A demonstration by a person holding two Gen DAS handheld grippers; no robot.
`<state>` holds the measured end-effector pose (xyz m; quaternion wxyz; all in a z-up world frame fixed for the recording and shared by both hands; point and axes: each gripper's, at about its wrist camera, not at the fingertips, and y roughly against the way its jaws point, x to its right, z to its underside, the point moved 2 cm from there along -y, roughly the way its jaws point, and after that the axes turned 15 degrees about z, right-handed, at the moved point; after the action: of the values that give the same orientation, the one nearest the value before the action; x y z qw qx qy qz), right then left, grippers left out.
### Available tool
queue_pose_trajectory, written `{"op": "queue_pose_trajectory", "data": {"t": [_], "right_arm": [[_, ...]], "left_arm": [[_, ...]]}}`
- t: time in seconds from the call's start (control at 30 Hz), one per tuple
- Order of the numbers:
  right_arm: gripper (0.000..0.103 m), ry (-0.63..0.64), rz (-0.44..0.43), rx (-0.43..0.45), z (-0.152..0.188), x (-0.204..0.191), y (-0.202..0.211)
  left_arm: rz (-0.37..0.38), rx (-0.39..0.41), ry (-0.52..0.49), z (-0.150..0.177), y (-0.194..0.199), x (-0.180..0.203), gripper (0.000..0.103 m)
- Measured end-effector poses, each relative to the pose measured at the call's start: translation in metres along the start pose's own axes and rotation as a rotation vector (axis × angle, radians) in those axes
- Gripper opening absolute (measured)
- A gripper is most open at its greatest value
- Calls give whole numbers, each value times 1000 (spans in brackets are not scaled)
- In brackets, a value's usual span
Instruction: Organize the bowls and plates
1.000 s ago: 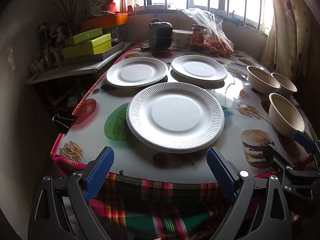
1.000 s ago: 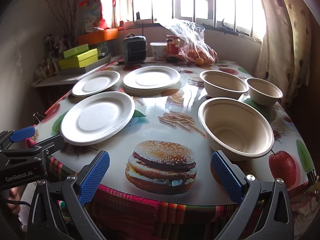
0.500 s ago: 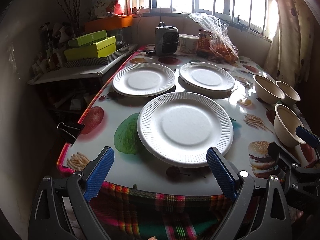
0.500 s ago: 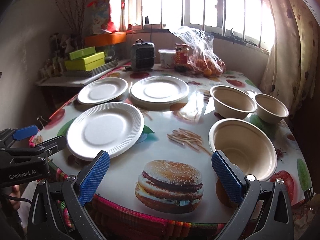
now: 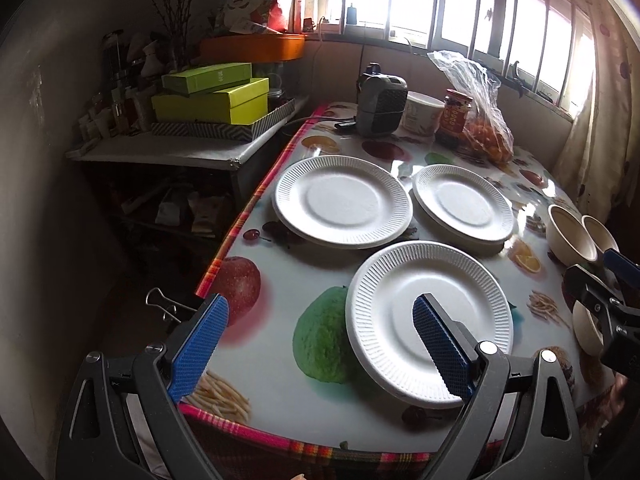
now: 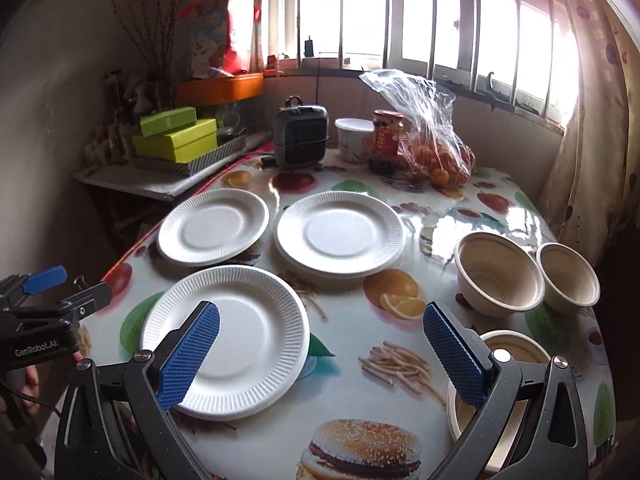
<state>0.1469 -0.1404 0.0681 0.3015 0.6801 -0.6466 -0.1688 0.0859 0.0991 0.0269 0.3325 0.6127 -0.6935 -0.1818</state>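
Both tongs, left tongs and right tongs, hung spread and empty over the counter's near edge. Nearest lay 1 white ribbed paper plate beside 1 beige bowl. Beyond sat 2 more plates and 2 more bowls, making 3 of each. The left tool's housing read "GenRobot.AI". Farthest stood a jar, its label unreadable.

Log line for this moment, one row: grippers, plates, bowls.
left gripper: open, empty | right gripper: open, empty | plates: near plate single, far right plate stacked | bowls: three, unstacked | nothing grasped
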Motion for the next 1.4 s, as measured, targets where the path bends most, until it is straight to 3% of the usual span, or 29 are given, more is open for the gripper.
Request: {"op": "queue_pose_trajectory", "data": {"t": [0.17, 0.4, 0.67, 0.87, 0.97, 1.17, 1.27, 1.4], "right_arm": [[103, -28, -73, -35, -27, -2, -17], [103, 34, -88, -53, -65, -20, -42], [100, 95, -180, -109, -100, -43, -87], [98, 161, -222, -158, -110, -63, -127], [88, 187, -244, -179, -111, -70, -148], [81, 216, -279, -236, -112, -85, -190], [79, 248, -287, -251, -110, -93, -203], [73, 255, -329, -276, -108, -103, -219]], "left_arm": [[17, -10, 27, -21, -8, -17, 94], [37, -35, 67, -44, -25, -39, 94], [45, -31, 103, -70, -45, -63, 91], [35, -67, 129, -80, -70, -80, 85], [33, -86, 148, -82, -84, -86, 82], [42, -119, 181, -84, -104, -96, 80], [38, -145, 189, -84, -113, -100, 70], [40, -164, 199, -83, -124, -101, 69]]}}
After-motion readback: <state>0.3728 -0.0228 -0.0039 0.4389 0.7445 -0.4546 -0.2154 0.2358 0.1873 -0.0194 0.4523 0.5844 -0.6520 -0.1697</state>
